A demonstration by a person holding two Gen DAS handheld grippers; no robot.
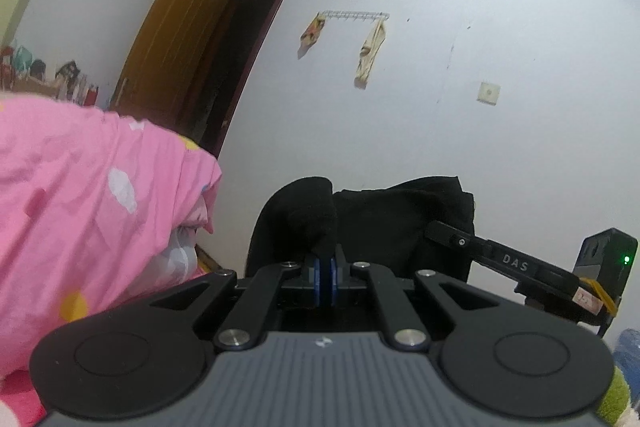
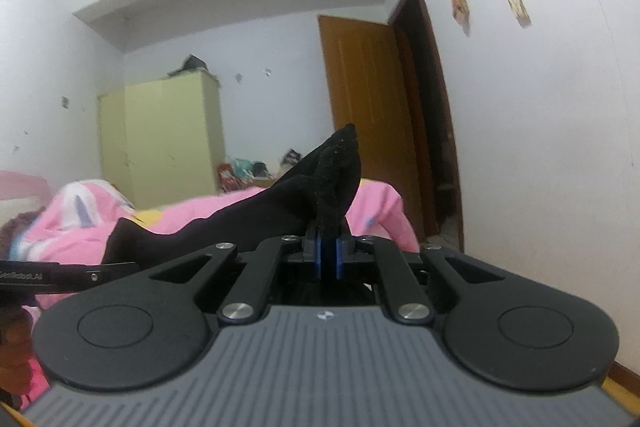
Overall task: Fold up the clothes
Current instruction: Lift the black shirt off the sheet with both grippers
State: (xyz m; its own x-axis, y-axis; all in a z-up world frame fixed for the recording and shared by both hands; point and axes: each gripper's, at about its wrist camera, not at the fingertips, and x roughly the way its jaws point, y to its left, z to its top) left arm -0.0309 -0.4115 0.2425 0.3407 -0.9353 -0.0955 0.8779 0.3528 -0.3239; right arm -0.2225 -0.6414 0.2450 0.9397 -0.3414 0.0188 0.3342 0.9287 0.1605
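1. At far left of the left wrist view: a pink floral-print bedsheet (image 1: 80, 195), rumpled and heaped, filling the near-left side.
2. Right of it, in the middle: the left gripper (image 1: 325, 269), blue-padded jaws closed tight on a bunched corner of a black soft knit garment (image 1: 372, 223), lifted clear of the bed.
3. Further right: the right gripper's black arm, marked "DAS", reaching into the garment's right edge; behind, a white plaster wall (image 1: 520, 47) with a metal hook rack (image 1: 356, 15).
4. In the right wrist view, from the left: a pale green wardrobe (image 2: 168, 135) far off, then the same pink sheet across the bed.
5. Centre: the right gripper (image 2: 329, 259), jaws clamped on another corner of the black garment, cloth stretching away leftward toward the other tool.
6. Right: a brown wooden door (image 2: 360, 99), standing open.
7. Step judged: garment held aloft by two corners, stretched between both tools, fold not yet laid.
8. Next move likely calls for: keeping both grips firm, lowering the cloth flat onto the bed, then bringing one held edge over the other evenly.
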